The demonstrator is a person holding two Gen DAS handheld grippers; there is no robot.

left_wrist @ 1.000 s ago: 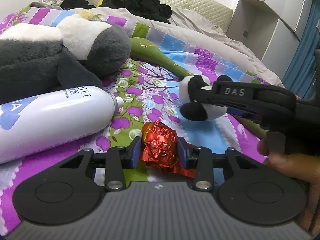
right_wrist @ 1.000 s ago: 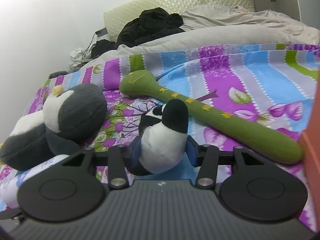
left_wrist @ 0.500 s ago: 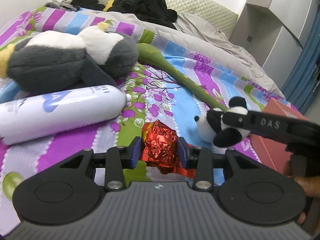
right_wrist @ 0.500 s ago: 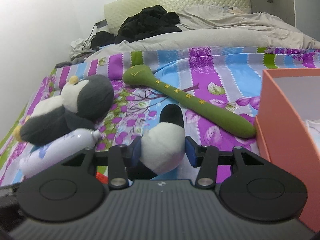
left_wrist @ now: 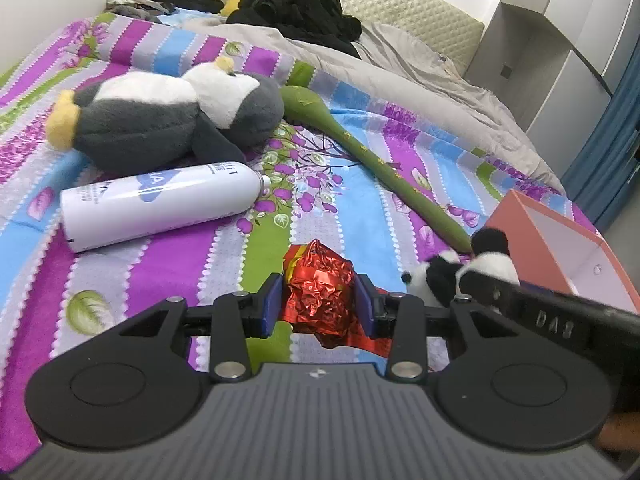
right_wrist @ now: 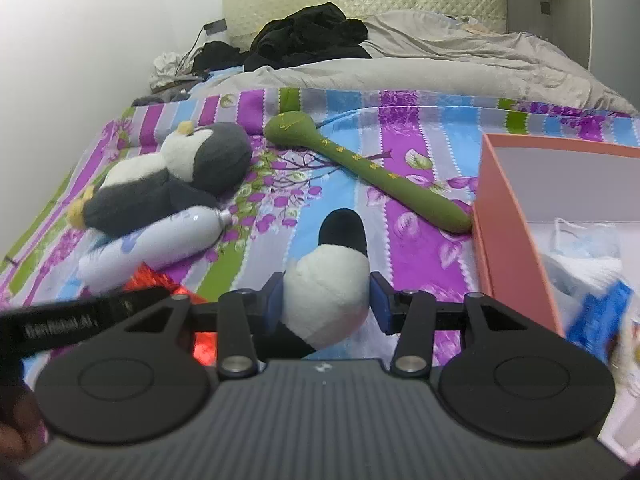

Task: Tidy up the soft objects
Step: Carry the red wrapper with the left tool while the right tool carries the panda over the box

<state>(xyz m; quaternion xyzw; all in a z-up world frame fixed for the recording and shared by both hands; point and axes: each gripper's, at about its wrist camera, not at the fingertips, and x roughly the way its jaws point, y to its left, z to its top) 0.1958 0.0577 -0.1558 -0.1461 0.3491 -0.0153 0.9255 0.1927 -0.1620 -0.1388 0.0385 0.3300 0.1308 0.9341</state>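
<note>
Both grippers carry soft items above the striped bedspread (left_wrist: 168, 264).
The left gripper (left_wrist: 319, 305) is clamped on a crumpled red foil ball (left_wrist: 320, 292), its underside hidden. The right gripper (right_wrist: 326, 303) squeezes a small panda plush (right_wrist: 328, 296), face out of sight, beside the pink box (right_wrist: 508, 240), whose contents are blurred.

Crinkled glossy red foil wad (left_wrist: 318, 280); fuzzy plush panda (right_wrist: 326, 300); smooth white can (left_wrist: 160, 204).
</note>
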